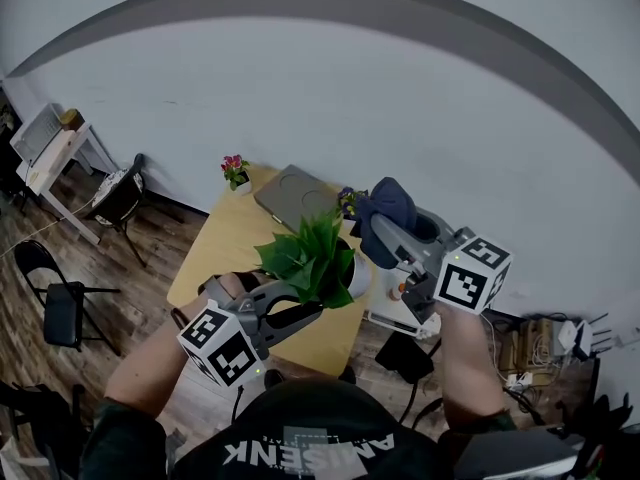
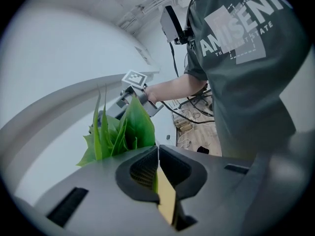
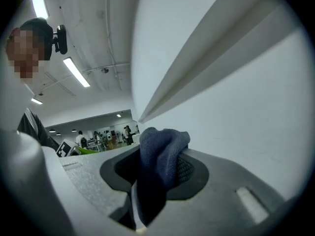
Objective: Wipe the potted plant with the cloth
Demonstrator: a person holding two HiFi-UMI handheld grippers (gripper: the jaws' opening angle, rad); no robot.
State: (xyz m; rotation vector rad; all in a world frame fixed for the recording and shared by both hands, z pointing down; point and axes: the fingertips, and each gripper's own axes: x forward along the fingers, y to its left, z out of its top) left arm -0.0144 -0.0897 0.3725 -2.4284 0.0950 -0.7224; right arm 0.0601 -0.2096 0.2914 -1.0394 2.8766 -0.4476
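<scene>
The potted plant (image 1: 318, 260) is lifted above the wooden table (image 1: 218, 253), near its right end in the head view. Its broad green leaves fan up and to the left, and its white pot (image 1: 359, 277) sits at the lower right of them.

The left gripper (image 1: 318, 310) comes in from the lower left and reaches in under the foliage. In the left gripper view its jaws are pressed together, with a thin green leaf (image 2: 154, 182) pinched edge-on between the pads. The rest of the leaves rise just past the jaw tips, up and to the left.

The right gripper (image 1: 378, 230) is held above and to the right of the plant, and its marker cube (image 1: 472, 274) stands out to the right. Its jaws are clamped on the dark blue cloth (image 3: 158, 163). The cloth bunches up between the pads and bulges over the fingertips.

In the head view the cloth is a rounded wad at the gripper's tip. It sits just beside the upper right of the leaves and higher than the pot's rim. No view shows whether it touches a leaf. From the left gripper view, the right gripper shows behind the top of the foliage, close to the leaf tips.

A grey laptop (image 1: 293, 196) lies on the table beyond the plant. A small pot of pink flowers (image 1: 235, 172) stands at the table's far left corner.
</scene>
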